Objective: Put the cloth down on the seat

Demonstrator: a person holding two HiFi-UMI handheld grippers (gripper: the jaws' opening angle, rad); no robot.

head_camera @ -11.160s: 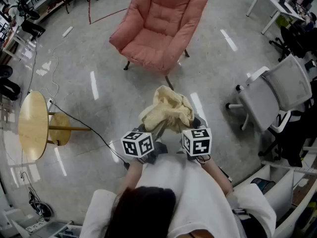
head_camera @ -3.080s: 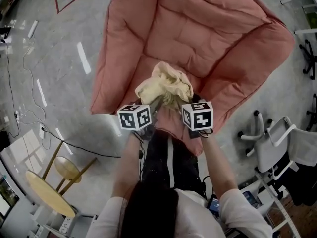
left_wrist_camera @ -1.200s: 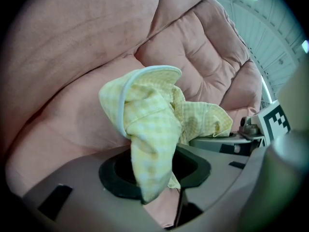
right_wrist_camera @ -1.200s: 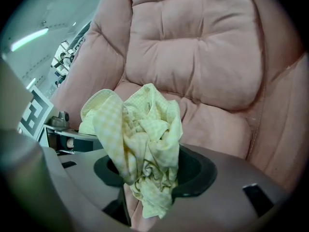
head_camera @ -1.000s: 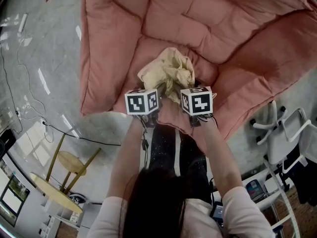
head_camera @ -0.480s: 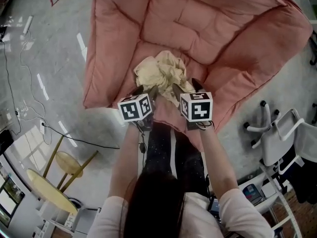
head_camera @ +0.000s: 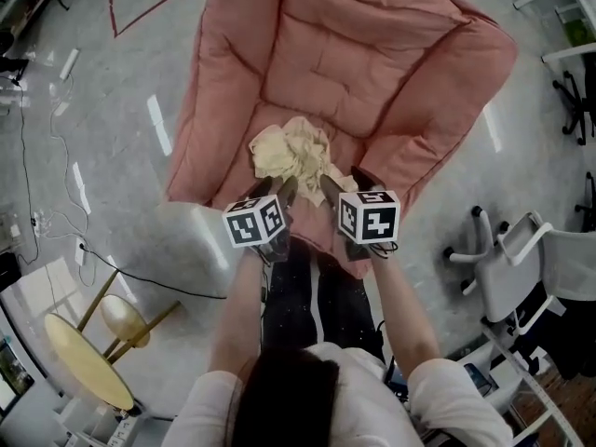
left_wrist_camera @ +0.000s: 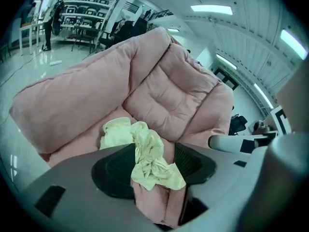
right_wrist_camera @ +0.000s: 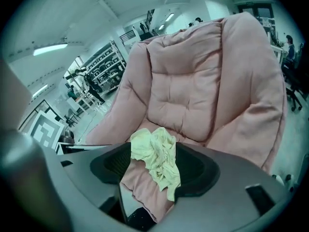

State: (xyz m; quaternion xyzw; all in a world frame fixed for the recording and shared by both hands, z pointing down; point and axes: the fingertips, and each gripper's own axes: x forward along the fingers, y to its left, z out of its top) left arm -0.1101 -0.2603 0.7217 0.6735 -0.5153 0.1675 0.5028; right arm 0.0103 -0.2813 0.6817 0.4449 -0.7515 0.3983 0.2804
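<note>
The crumpled yellow cloth [head_camera: 291,152] lies on the pink seat [head_camera: 345,73] (near its front edge). The left claw [head_camera: 272,191] and right claw [head_camera: 345,183] both gape wide beside it, gripping nothing.

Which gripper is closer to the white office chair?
Right. The right gripper is to the left of the white office chair; the left gripper is farther left, beyond it.

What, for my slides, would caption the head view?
Crumpled yellow cloth rests on the pink chair, left gripper and right gripper open near it.
</note>
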